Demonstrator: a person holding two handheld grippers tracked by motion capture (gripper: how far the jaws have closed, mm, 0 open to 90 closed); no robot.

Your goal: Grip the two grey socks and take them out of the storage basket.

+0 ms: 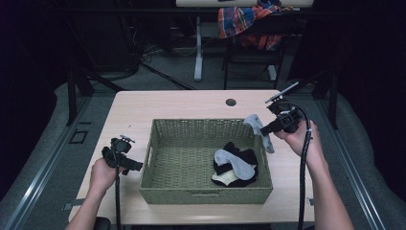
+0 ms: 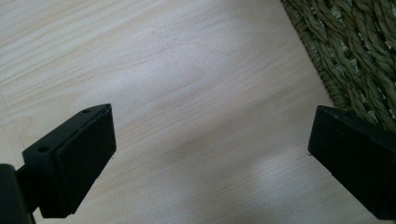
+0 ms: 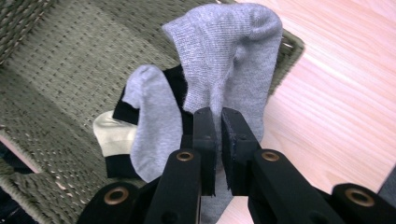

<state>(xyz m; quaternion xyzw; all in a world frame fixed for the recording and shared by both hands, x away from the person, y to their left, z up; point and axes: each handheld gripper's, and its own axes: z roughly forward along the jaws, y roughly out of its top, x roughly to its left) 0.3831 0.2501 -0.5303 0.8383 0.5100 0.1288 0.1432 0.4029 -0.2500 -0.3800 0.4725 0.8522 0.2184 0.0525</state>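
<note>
Limp grey knitted sock (image 3: 224, 60) pinched in right gripper (image 3: 218, 140)
Draped over green woven basket (image 1: 158, 158) rim; left gripper (image 2: 210, 144) jaws wide, empty

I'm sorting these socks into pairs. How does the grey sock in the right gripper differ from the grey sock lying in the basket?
The held grey sock hangs pinched in the shut right gripper, over the basket's rim; the basket grey sock lies loose, touched by neither gripper. The held grey sock dangles folded; the basket grey sock rests flat on a black sock. Both look the same light grey knit.
</note>
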